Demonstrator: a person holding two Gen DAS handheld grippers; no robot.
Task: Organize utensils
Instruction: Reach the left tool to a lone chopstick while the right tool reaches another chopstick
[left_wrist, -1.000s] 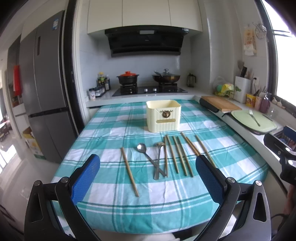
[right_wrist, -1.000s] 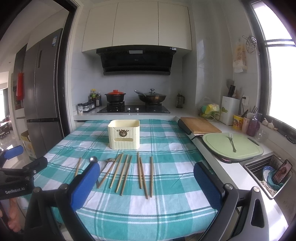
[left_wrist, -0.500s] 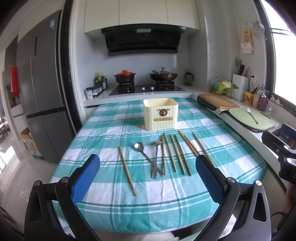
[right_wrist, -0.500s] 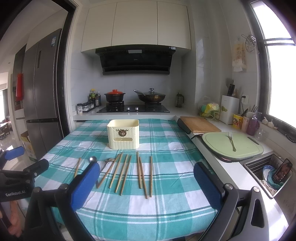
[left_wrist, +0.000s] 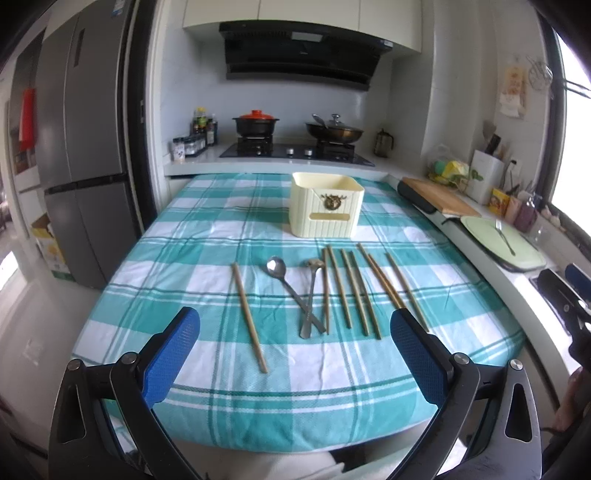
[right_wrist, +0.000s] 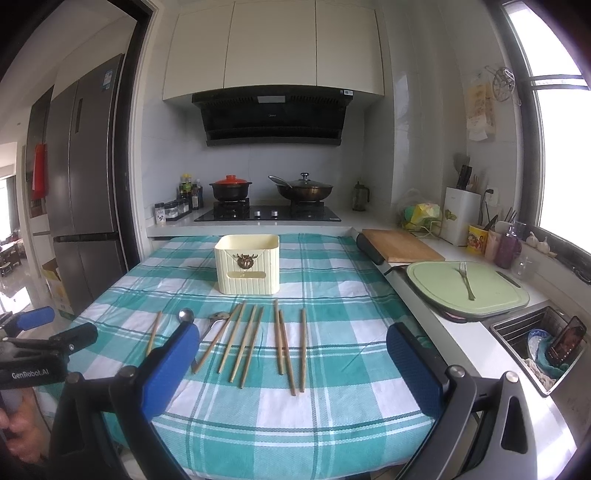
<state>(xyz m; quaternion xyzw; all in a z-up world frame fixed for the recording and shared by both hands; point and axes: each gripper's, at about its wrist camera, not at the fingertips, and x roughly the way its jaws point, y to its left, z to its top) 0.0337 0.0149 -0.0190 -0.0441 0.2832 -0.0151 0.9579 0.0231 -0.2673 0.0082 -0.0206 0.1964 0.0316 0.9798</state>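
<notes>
Several wooden chopsticks (left_wrist: 355, 291) (right_wrist: 281, 341) lie in a row on the teal checked tablecloth (left_wrist: 229, 236), with one chopstick (left_wrist: 249, 316) apart at the left. Two metal spoons (left_wrist: 295, 291) (right_wrist: 186, 316) lie crossed among them. A cream utensil box (left_wrist: 325, 204) (right_wrist: 247, 263) stands upright behind them. My left gripper (left_wrist: 295, 354) is open and empty above the table's near edge. My right gripper (right_wrist: 291, 365) is open and empty, also at the near edge; the left gripper shows at the left of the right wrist view (right_wrist: 40, 332).
A stove (right_wrist: 267, 213) with two pots stands at the back. A wooden board (right_wrist: 402, 249), a green board (right_wrist: 467, 286) with a fork and a sink (right_wrist: 535, 343) line the counter on the right. A fridge (left_wrist: 81, 147) stands at the left.
My left gripper has moved forward and tilted down toward the utensils, which look nearer. The right gripper has barely moved.
</notes>
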